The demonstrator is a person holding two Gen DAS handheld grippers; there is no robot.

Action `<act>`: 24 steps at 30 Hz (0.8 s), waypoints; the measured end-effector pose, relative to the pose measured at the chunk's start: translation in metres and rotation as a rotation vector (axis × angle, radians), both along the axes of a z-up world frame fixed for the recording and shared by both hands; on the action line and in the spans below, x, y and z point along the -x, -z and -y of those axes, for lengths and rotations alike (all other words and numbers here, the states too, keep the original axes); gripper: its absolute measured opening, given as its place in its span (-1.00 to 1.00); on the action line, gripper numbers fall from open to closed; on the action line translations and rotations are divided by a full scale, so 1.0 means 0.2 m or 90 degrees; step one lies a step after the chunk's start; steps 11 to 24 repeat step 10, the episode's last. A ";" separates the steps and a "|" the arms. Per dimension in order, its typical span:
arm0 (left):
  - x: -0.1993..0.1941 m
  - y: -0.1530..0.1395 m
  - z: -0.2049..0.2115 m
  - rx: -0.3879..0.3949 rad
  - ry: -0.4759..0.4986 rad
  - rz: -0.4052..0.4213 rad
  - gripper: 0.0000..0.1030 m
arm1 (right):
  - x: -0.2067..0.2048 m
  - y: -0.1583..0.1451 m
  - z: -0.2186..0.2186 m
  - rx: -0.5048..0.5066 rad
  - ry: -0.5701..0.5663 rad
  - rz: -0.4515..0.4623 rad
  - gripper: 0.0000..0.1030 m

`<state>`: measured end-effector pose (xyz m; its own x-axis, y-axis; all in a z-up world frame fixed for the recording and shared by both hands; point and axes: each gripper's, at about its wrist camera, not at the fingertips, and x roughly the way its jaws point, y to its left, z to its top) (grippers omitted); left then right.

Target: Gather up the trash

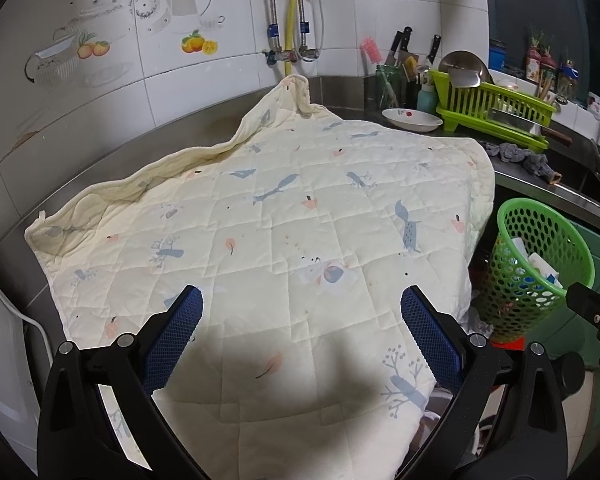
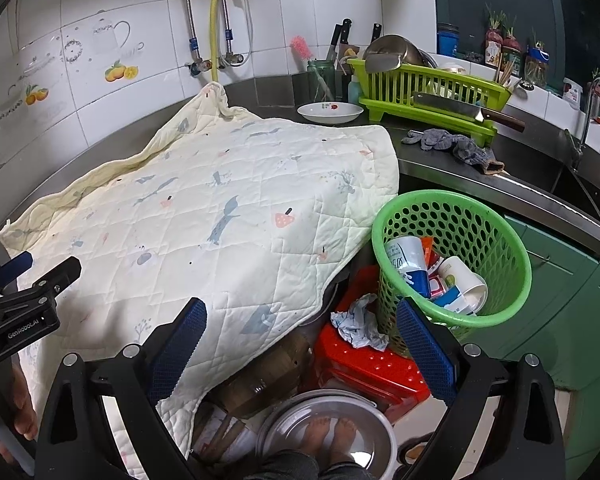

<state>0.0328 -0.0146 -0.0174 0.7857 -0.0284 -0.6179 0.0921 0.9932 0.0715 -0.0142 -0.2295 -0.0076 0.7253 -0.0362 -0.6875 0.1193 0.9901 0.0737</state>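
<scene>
Both grippers hang with their blue-padded fingers spread wide and nothing between them. The right gripper (image 2: 300, 344) sits nearest the work: just beyond and a little to the right of its midline, a crumpled tissue (image 2: 358, 326) lies on a red stool (image 2: 364, 364), touching the foot of the green basket (image 2: 452, 256). The wad has no clear long axis, only a loose bunch slightly taller than wide, so the fingers could close on it from almost any angle. The basket stands on the same stool, directly behind and to the right of the tissue, and already holds paper cups (image 2: 462, 276) and cartons. Judging from this, the tissue is the last loose piece near the basket, and the move left is a short reach forward, a pinch, then a lift up and right over the rim. The left gripper (image 1: 300, 334) hovers over the quilted cloth (image 1: 284, 216) spread on the counter, well to the left of the basket, with the tissue all but hidden behind the cloth's hanging edge, so the right hand is clearly the better placed. Farther back from the basket, a grey rag (image 2: 456, 146) lies on the counter, then a white dish (image 2: 330, 112) and a green dish rack (image 2: 428, 92) against the tiled wall.
</scene>
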 end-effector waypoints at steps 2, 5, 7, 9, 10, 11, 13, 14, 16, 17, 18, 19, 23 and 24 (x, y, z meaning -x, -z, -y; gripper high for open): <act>0.00 0.00 0.00 0.001 0.002 -0.001 0.90 | 0.00 0.00 0.00 -0.001 0.000 0.000 0.79; -0.01 0.00 -0.01 0.007 -0.005 -0.006 0.90 | 0.00 0.00 -0.01 -0.002 0.001 -0.001 0.79; -0.02 0.01 -0.01 0.010 -0.007 -0.011 0.90 | 0.00 0.00 -0.01 -0.002 0.000 0.000 0.79; -0.02 0.01 -0.02 0.010 -0.011 -0.012 0.90 | 0.00 0.00 -0.01 -0.002 0.001 -0.001 0.79; -0.01 0.01 -0.02 0.011 -0.012 -0.011 0.90 | 0.00 0.00 -0.01 -0.002 0.000 0.000 0.79; -0.01 0.01 -0.02 0.011 -0.012 -0.011 0.90 | 0.00 0.00 -0.01 -0.002 0.000 0.000 0.79; -0.01 0.01 -0.02 0.011 -0.012 -0.011 0.90 | 0.00 0.00 -0.01 -0.002 0.000 0.000 0.79; -0.01 0.01 -0.02 0.011 -0.012 -0.011 0.90 | 0.00 0.00 -0.01 -0.002 0.000 0.000 0.79; -0.01 0.01 -0.02 0.011 -0.012 -0.011 0.90 | 0.00 0.00 -0.01 -0.002 0.000 0.000 0.79; -0.01 0.01 -0.02 0.011 -0.012 -0.011 0.90 | 0.00 0.00 -0.01 -0.002 0.000 0.000 0.79; -0.01 0.01 -0.02 0.011 -0.012 -0.011 0.90 | 0.00 0.00 -0.01 -0.002 0.000 0.000 0.79; -0.01 0.01 -0.02 0.011 -0.012 -0.011 0.90 | 0.00 0.00 -0.01 -0.002 0.000 0.000 0.79; -0.01 0.01 -0.02 0.011 -0.012 -0.011 0.90 | 0.00 0.00 -0.01 -0.002 0.000 0.000 0.79; -0.01 0.01 -0.02 0.011 -0.012 -0.011 0.90 | 0.00 0.00 -0.01 -0.002 0.000 0.000 0.79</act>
